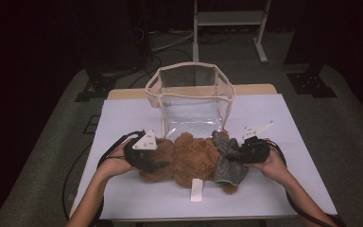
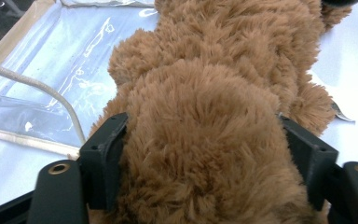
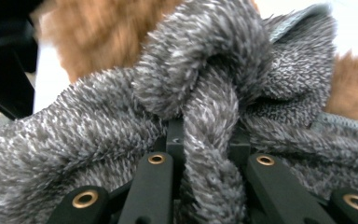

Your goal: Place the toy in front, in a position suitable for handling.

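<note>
A brown plush bear [image 1: 194, 158] lies across the middle of the white table, its right part wrapped in a grey fuzzy knit garment [image 1: 228, 166]. My left gripper [image 1: 158, 163] comes in from the left. In the left gripper view its jaws stand on both sides of a thick lump of the bear [image 2: 205, 70], and the fur presses against both pads [image 2: 109, 154]. My right gripper [image 1: 231, 153] is shut on a twisted fold of the grey garment [image 3: 98, 121], which bunches up between its jaws [image 3: 205, 135].
A clear plastic bag with a beige rim [image 1: 191, 99] stands open just behind the bear; its wall and cord handle [image 2: 51, 70] lie left of the bear. A white tag [image 1: 196, 190] sticks out toward the table's front edge [image 1: 208, 218]. A metal stand [image 1: 229, 21] is on the floor beyond.
</note>
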Available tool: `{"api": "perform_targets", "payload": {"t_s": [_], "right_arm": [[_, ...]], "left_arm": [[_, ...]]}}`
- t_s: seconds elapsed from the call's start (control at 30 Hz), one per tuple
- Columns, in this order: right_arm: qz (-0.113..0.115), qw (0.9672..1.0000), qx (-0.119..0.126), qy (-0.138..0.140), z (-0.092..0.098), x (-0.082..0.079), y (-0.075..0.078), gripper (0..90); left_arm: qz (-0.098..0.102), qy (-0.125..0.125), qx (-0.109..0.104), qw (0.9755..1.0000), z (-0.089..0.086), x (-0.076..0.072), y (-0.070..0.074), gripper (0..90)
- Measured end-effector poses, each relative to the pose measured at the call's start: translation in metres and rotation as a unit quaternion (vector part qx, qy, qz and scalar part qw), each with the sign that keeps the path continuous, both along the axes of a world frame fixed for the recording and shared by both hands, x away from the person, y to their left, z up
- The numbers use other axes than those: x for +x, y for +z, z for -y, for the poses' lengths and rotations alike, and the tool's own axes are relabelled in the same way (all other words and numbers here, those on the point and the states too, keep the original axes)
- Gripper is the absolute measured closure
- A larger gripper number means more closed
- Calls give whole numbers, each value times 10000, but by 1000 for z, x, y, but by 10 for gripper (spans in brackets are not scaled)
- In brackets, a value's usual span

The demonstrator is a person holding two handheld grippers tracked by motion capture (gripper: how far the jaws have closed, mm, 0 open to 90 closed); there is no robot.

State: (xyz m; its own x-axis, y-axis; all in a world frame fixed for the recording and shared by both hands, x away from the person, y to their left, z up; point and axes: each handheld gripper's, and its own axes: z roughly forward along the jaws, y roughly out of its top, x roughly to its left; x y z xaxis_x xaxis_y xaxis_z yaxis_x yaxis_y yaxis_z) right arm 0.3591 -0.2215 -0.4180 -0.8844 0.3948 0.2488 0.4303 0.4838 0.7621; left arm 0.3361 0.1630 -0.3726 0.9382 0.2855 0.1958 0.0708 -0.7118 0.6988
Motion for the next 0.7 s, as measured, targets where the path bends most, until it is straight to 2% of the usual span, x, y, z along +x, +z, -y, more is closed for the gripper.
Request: {"api": "perform_targets", "payload": {"t_s": [0.13, 0.2, 0.27, 0.37, 0.43, 0.47, 0.6, 0.7], "right_arm": [[62, 10000, 1, -19, 3, -4, 6, 769], [57, 9999, 123, 7, 3, -4, 10, 769], [71, 9999, 116, 21, 0, -3, 9, 768], [27, 9998, 201, -6, -2, 0, 7, 768], [13, 9997, 260, -23, 0, 1, 6, 767], [19, 9996, 274, -28, 1, 1, 6, 768], [65, 9995, 300, -76, 8, -2, 10, 767], [38, 9988, 467, -164, 18, -2, 12, 766]], "left_arm": [[49, -40, 31, 10000, 3, 0, 5, 203], [83, -105, -44, 9999, 6, -1, 10, 186], [177, -138, -142, 9996, 12, -4, 18, 170], [281, -382, -185, 9987, 27, -9, 27, 159], [261, -492, -159, 9983, 39, -10, 29, 122], [291, -587, -142, 9977, 46, -9, 29, 119], [196, -698, -235, 9971, 66, -6, 25, 94], [184, -845, -232, 9960, 82, -5, 23, 81]]}}
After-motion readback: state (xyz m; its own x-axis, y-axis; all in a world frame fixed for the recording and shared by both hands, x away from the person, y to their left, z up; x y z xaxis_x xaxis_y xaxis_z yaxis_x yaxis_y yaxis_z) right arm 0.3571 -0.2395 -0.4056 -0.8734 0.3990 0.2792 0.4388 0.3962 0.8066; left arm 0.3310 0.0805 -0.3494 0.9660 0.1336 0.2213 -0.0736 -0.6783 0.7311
